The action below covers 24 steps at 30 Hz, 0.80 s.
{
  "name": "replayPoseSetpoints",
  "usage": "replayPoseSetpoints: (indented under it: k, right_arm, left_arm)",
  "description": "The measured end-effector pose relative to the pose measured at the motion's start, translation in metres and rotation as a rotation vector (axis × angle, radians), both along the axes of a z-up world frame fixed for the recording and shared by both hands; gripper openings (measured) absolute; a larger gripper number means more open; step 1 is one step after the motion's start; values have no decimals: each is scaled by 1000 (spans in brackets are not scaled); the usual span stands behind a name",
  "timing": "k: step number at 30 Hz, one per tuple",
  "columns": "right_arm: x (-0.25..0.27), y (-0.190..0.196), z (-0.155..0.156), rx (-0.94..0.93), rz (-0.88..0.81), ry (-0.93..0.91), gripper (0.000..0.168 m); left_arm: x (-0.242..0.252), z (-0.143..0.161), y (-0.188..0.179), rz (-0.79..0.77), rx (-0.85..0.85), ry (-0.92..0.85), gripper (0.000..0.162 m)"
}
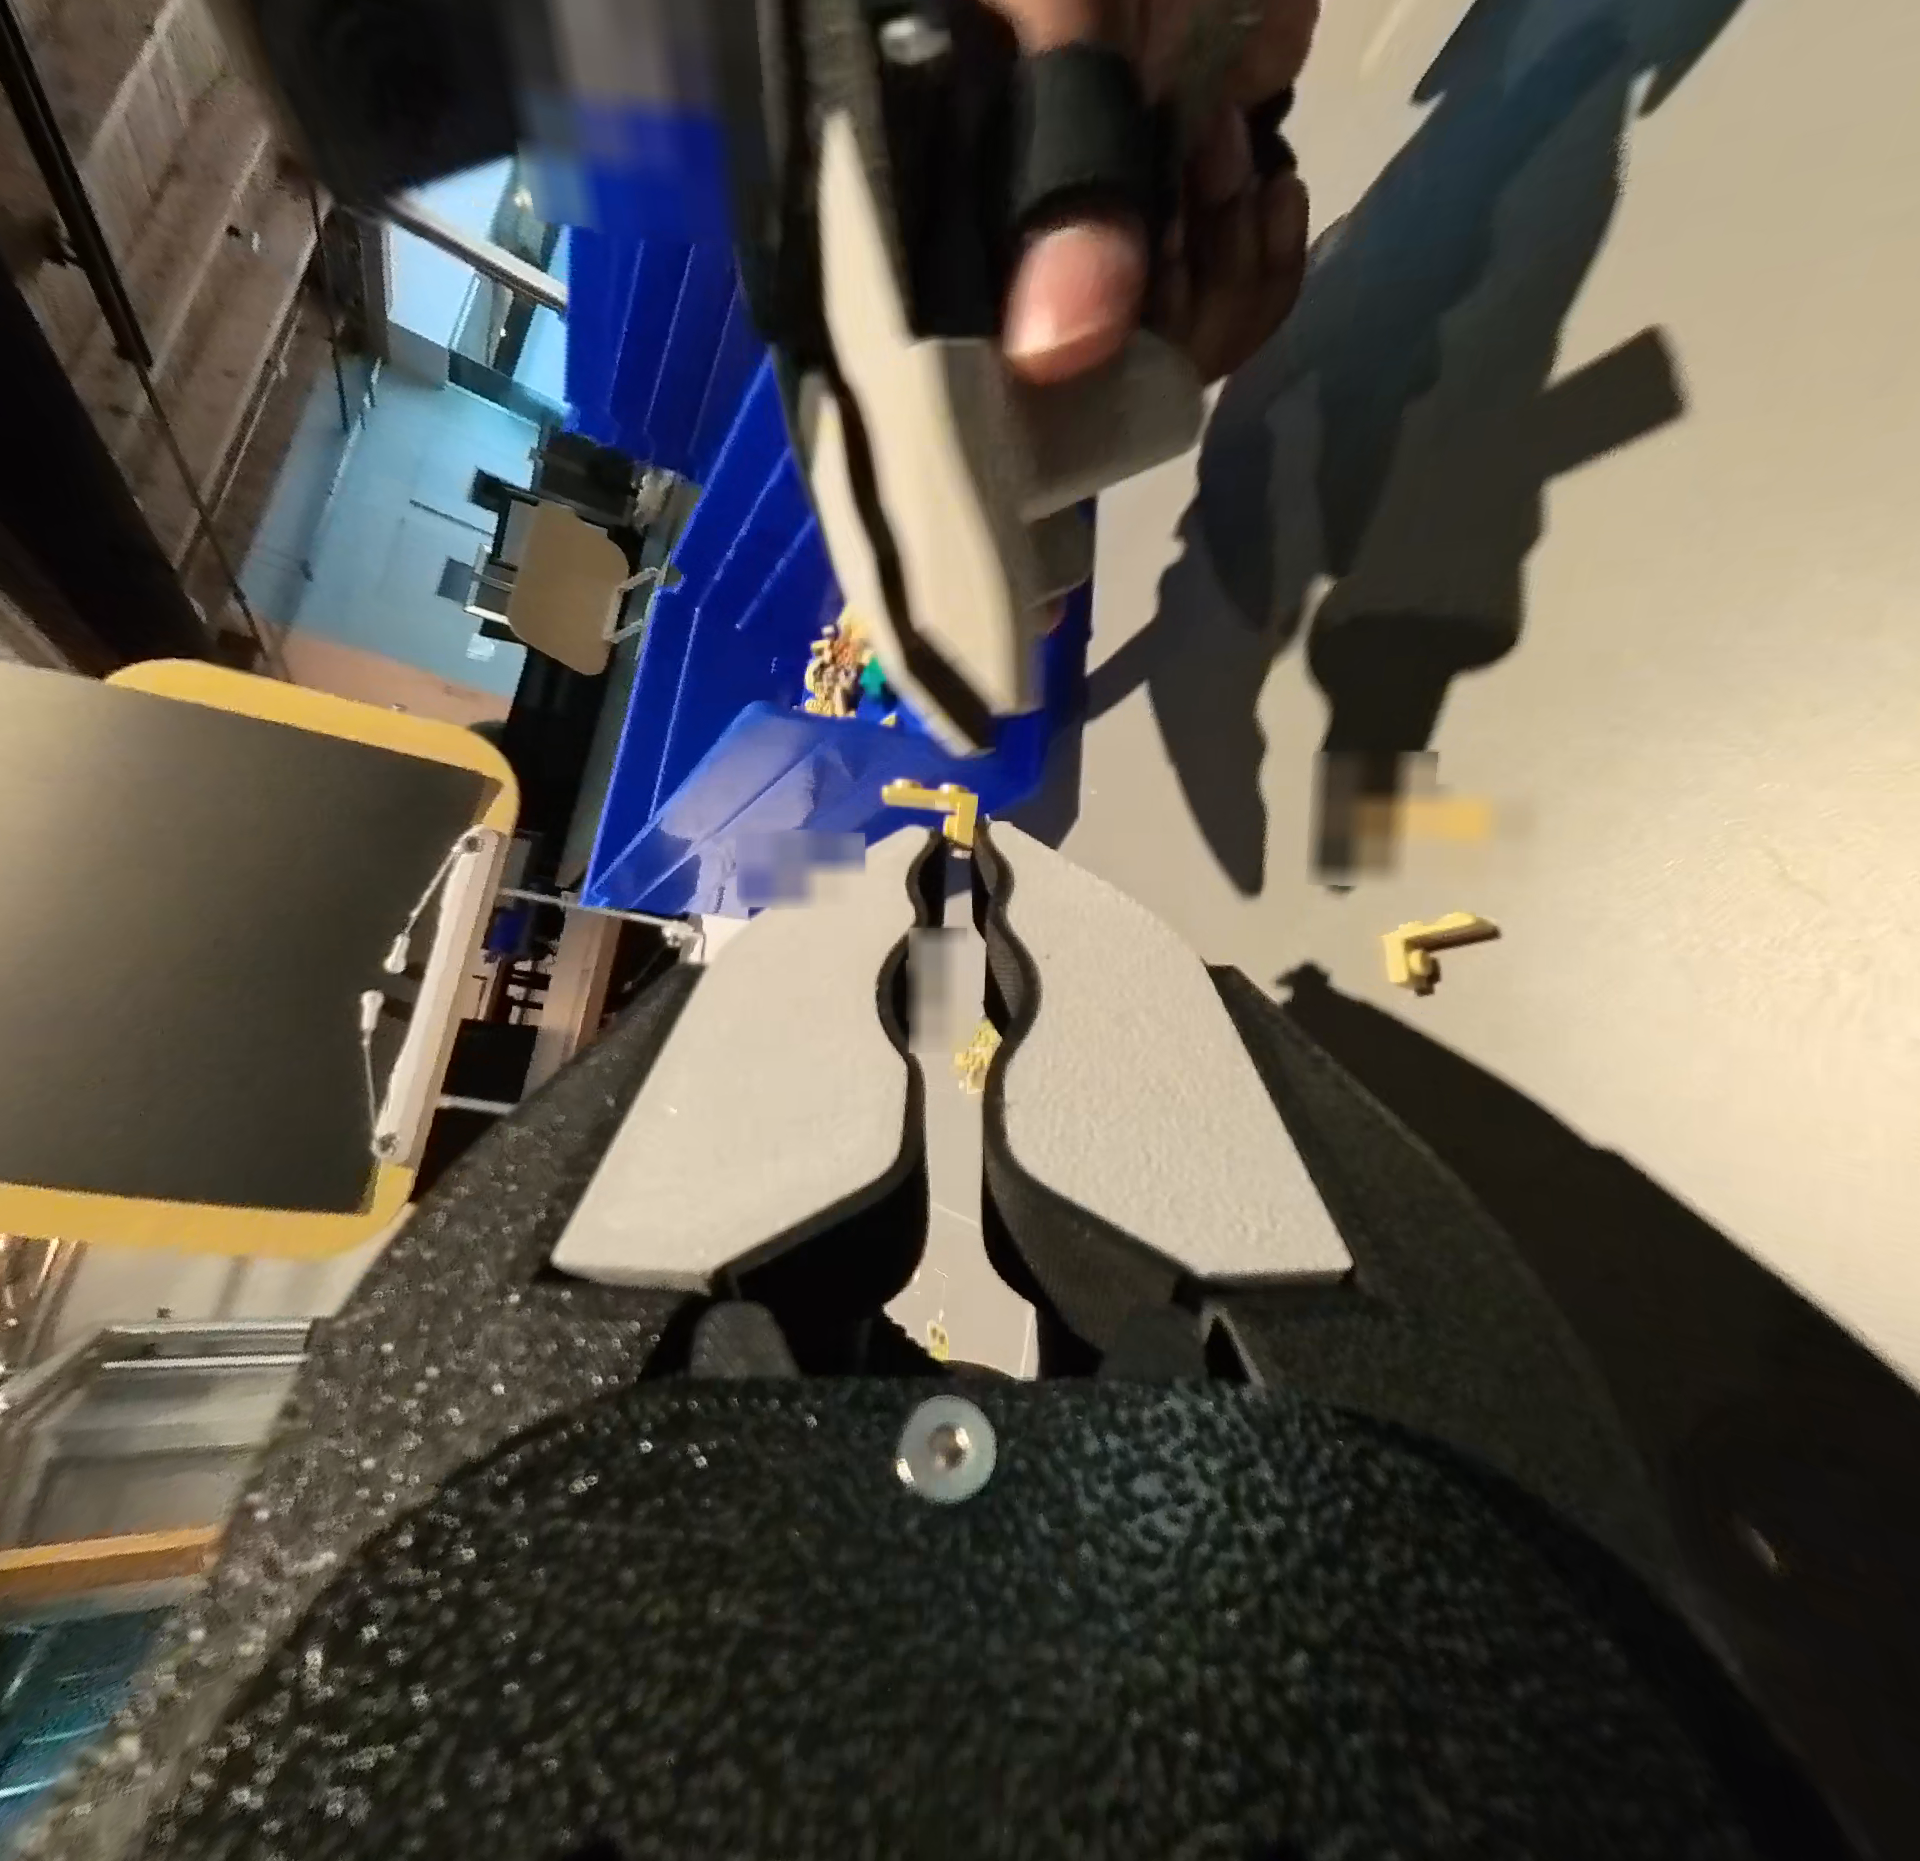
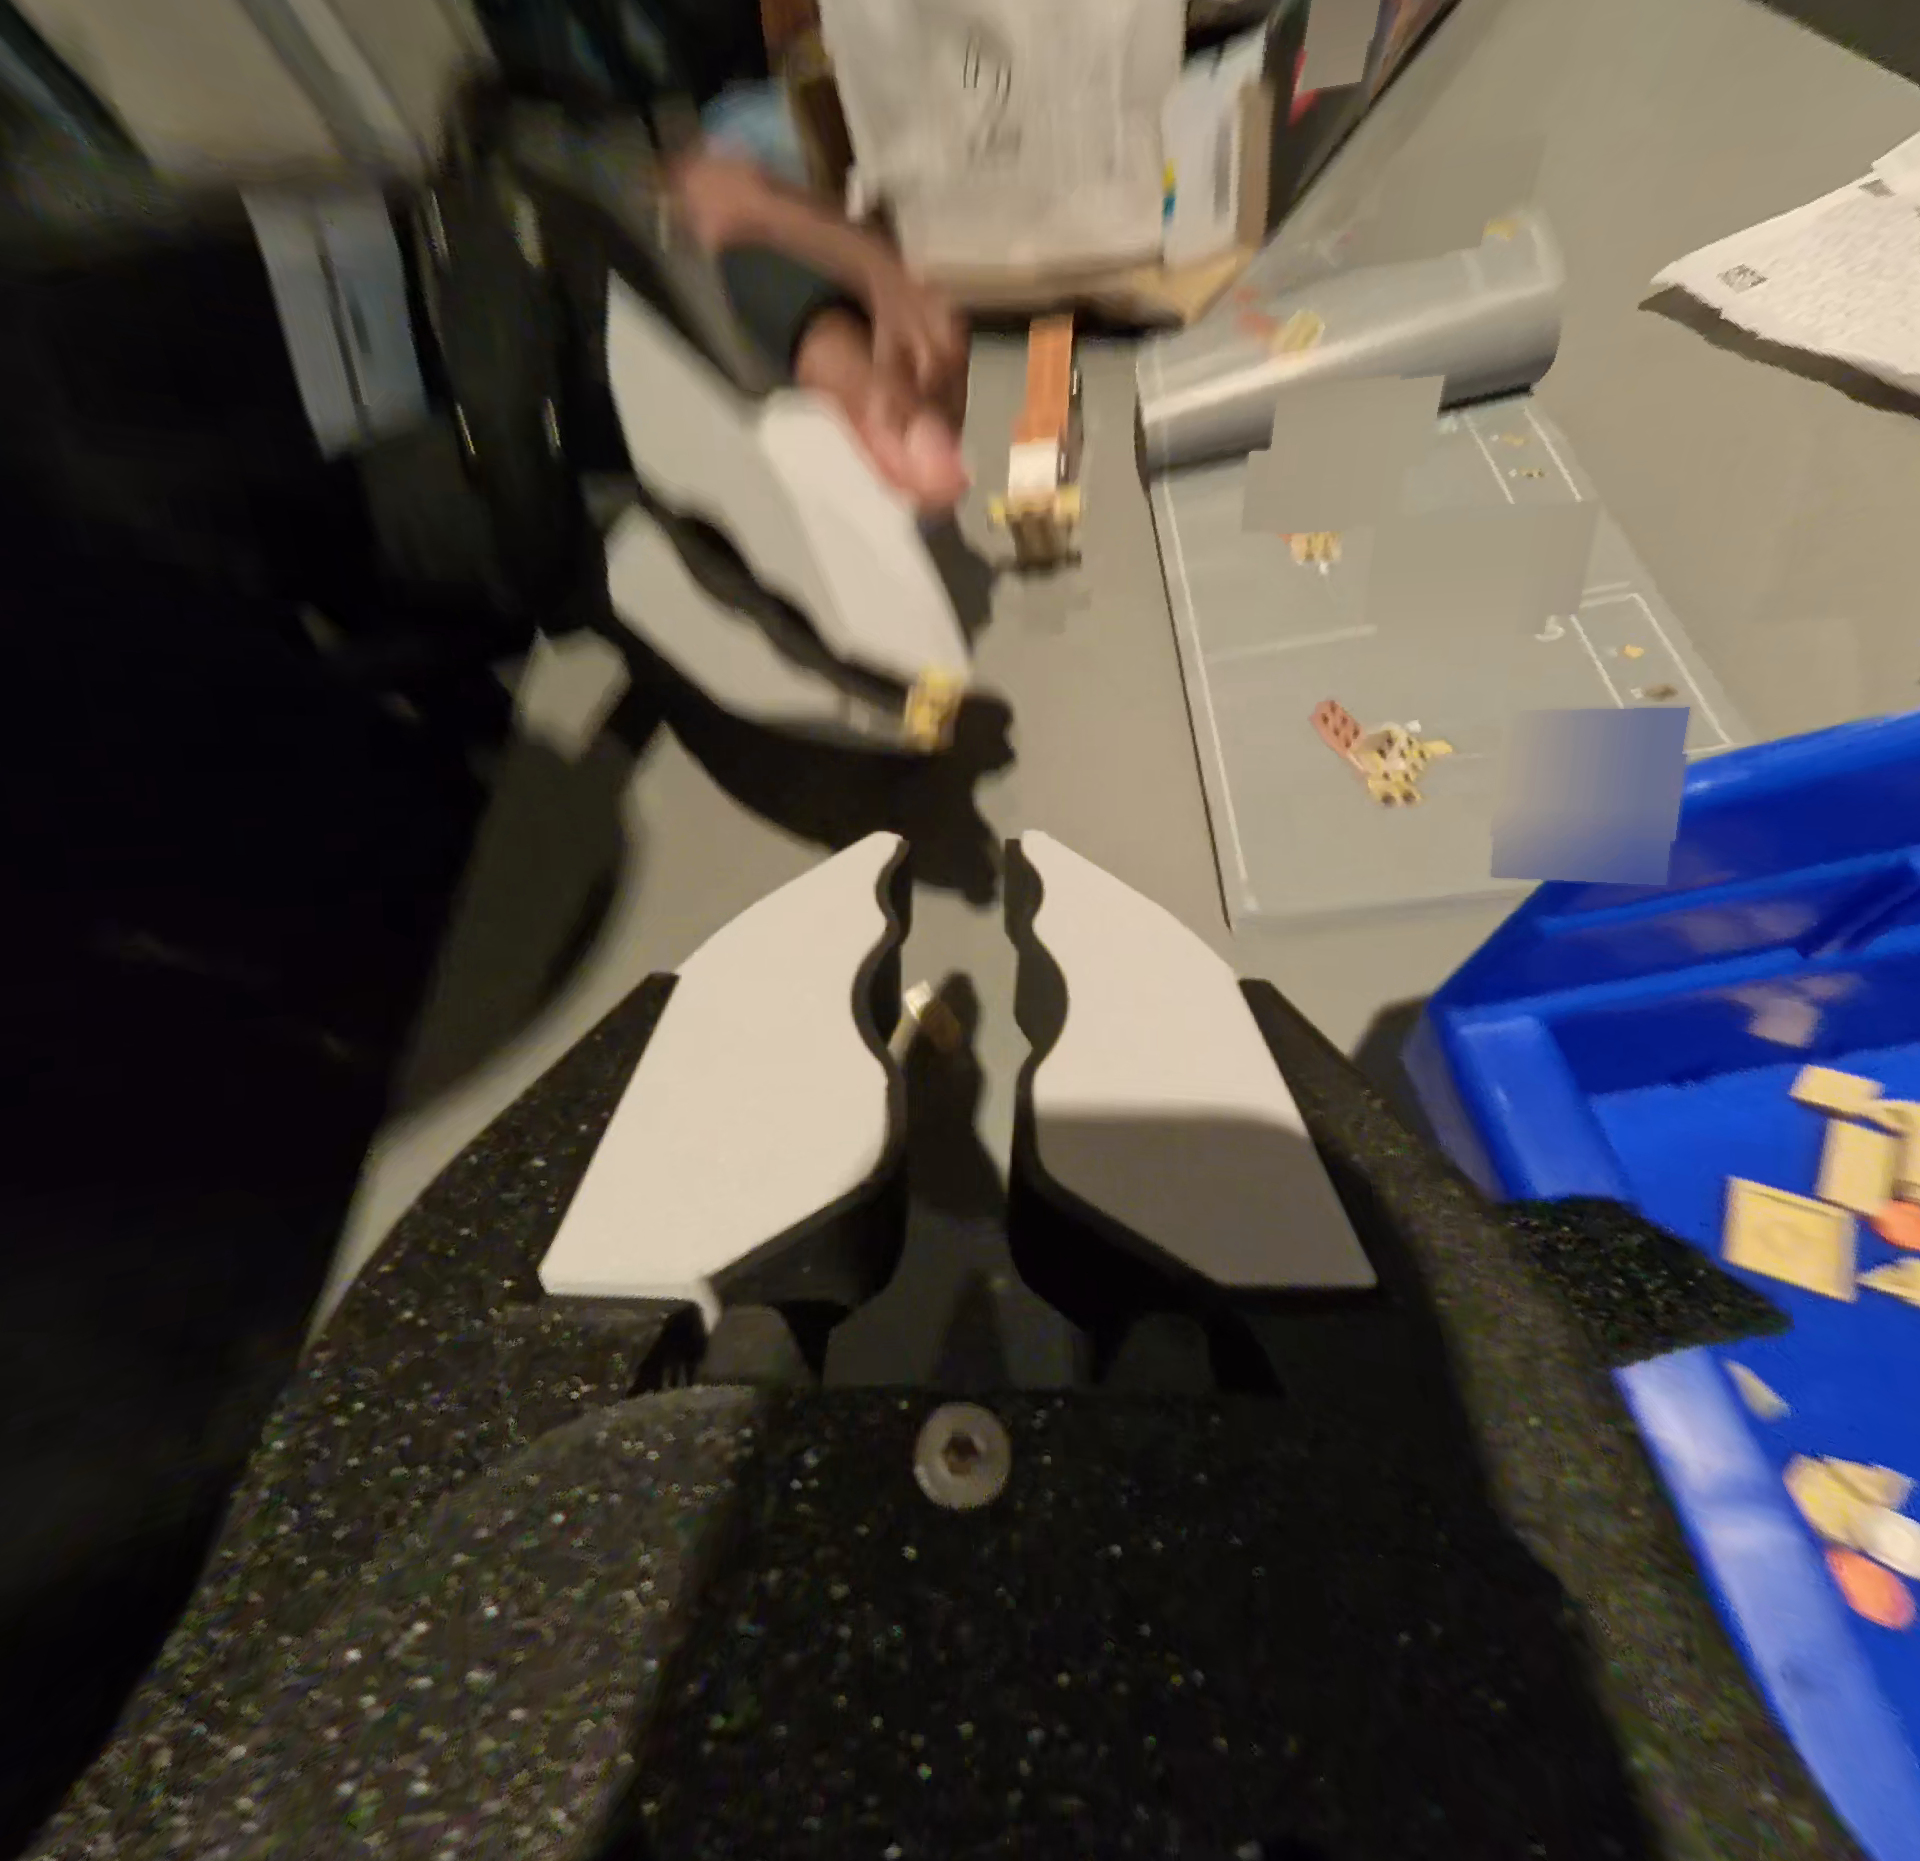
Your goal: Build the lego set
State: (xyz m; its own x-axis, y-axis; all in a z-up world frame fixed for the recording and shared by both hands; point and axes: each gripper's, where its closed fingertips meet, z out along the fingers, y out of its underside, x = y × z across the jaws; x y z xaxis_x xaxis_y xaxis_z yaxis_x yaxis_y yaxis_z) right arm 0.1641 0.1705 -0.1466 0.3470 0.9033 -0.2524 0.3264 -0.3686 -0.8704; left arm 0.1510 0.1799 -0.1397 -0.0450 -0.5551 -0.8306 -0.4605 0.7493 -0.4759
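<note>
Tan L-shaped piece (image 1: pixel 951 809) pinched at the very tips of my left gripper (image 1: pixel 961 845), jaws drawn narrow on it, the piece sticking out ahead of the fingertips. From the right wrist view the same piece (image 2: pixel 932 707) shows clear of the table, with its shadow on the table underneath.

My right gripper (image 2: pixel 954 855) carries nothing: jaws part-way open, a modest gap between the tips, bare grey table showing through. A small tan-and-white bit (image 2: pixel 928 1011) lies on the table below that gap, apparently not touched.

Progress, as I judge it: early to middle. A partial build (image 2: pixel 1039 461), brown with white and tan at its near end, stands on the table well ahead of my right jaws, beyond my left gripper. Much is still loose. A second tan L-shaped part (image 1: pixel 1432 947) lies on the table to the right of my left jaws. More loose tan and brown parts (image 2: pixel 1377 751) sit on the grey instruction sheet (image 2: pixel 1299 876), ahead and right of my right jaws. The blue bin (image 2: pixel 1558 1063) close on the right still holds many tan tiles.

Held piece not yet mated to anything.
</note>
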Motion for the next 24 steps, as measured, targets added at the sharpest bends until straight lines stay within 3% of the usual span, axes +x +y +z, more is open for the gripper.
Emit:
replayPoseSetpoints:
  k: [7,24]
  right_arm:
    - [-2,-21,-54,103,186,-347,16]
    - [-5,-23,-75,107,226,-416,11]
  left_arm:
    - [-3,2,0,-15,-16,-3,4]
    - [0,-1,-11,-74,-1,-2,4]
